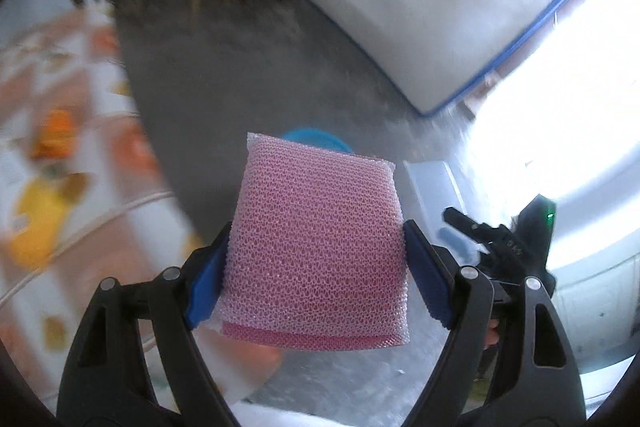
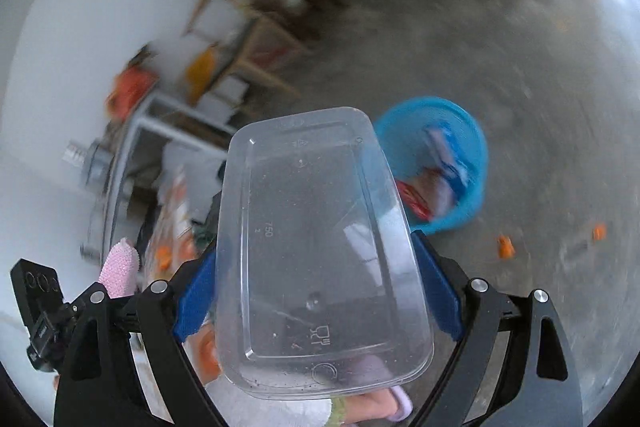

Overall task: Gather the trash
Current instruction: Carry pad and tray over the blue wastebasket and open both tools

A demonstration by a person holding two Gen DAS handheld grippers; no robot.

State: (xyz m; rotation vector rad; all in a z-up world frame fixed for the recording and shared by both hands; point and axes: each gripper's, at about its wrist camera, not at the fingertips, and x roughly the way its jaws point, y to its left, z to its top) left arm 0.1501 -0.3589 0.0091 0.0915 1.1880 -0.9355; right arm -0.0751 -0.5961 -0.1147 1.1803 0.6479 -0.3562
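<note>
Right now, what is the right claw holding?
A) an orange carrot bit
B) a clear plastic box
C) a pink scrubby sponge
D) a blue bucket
B: the right claw has its blue pads pressed on both sides of the clear plastic box; the pink sponge sits in the left claw.

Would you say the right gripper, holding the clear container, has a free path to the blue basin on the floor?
Probably yes: the right gripper holds the clear container, and only bare floor lies before the blue basin, though it is not yet overhead.

Basin [image 2: 460, 131] on floor [image 2: 520, 47], wrappers [image 2: 440, 167] inside, scraps [image 2: 506, 247] beside it
</note>
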